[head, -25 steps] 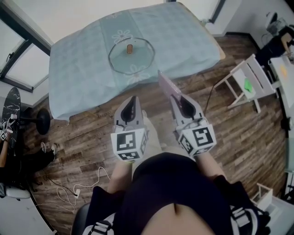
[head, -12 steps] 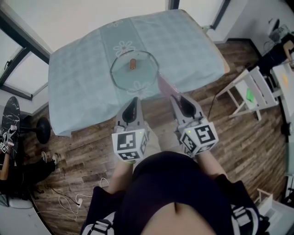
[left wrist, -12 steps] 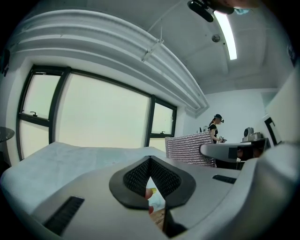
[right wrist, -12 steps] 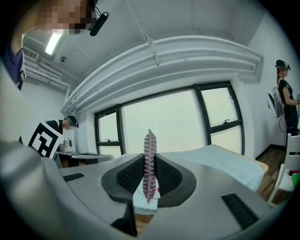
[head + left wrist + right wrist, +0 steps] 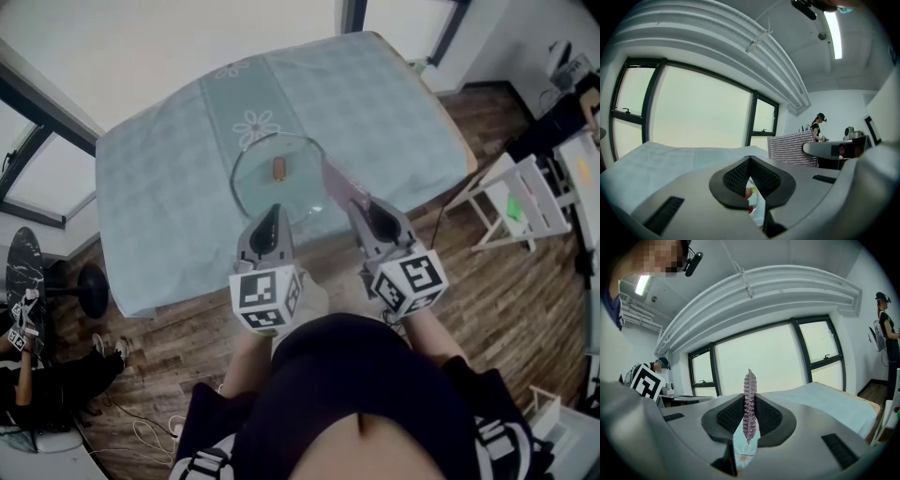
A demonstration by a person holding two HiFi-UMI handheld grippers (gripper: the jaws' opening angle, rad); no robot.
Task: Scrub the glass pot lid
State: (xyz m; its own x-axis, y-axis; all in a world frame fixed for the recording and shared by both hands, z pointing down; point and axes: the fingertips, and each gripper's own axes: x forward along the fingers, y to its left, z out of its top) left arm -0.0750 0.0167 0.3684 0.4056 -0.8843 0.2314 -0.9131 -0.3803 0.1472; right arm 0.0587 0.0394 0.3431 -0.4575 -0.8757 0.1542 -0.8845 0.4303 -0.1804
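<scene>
The round glass pot lid [image 5: 261, 184] with its brown knob [image 5: 279, 167] lies flat on the light blue tablecloth [image 5: 169, 187]. My left gripper [image 5: 273, 212] is shut and empty, its tip over the lid's near rim. Its own view shows the dark pads [image 5: 736, 178] closed, with a sliver of the lid below them. My right gripper [image 5: 359, 200] is shut on a purple scrub pad [image 5: 336, 179] that sticks out beside the lid's right edge. That pad stands edge-on between the pads [image 5: 749, 401]; from the left gripper view it is a ribbed sheet [image 5: 792, 147].
The table's near edge [image 5: 309, 246] lies under my grippers, with wooden floor below it. A white folding rack [image 5: 520, 192] stands to the right. A black stand base [image 5: 89, 286] and a skateboard [image 5: 21, 281] are at the left. Large windows are behind the table.
Both grippers have come closer to the table. The lid, well ahead of the tips a second ago, now lies right at them. Both jaws stay shut and the pad stays held.
</scene>
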